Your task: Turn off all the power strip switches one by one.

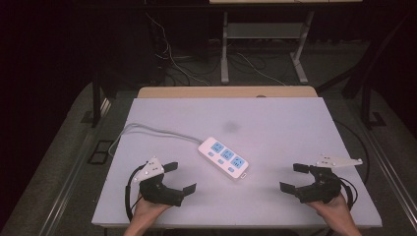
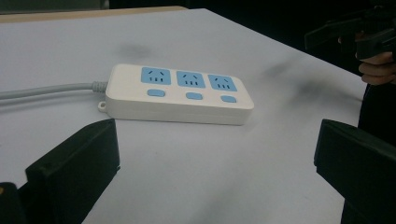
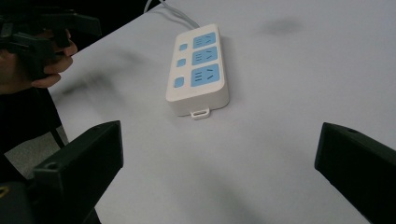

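Observation:
A white power strip (image 1: 223, 158) with three blue sockets and three blue buttons lies flat near the middle of the white table (image 1: 275, 123); its grey cable (image 1: 152, 130) runs off to the left edge. My left gripper (image 1: 179, 177) rests at the front left, open, jaws wide and empty, pointing toward the strip (image 2: 180, 94). At the front right my right gripper (image 1: 294, 177) is also open and empty, facing the strip (image 3: 198, 70) from the other side. Each stands a short way from the strip, touching nothing.
A wooden board edge (image 1: 226, 92) borders the table's far side. Beyond it on the dark floor stand a metal desk frame (image 1: 225, 46) and loose cables (image 1: 172, 59). In the right gripper view, the other hand and gripper (image 3: 42, 42) appear at upper left.

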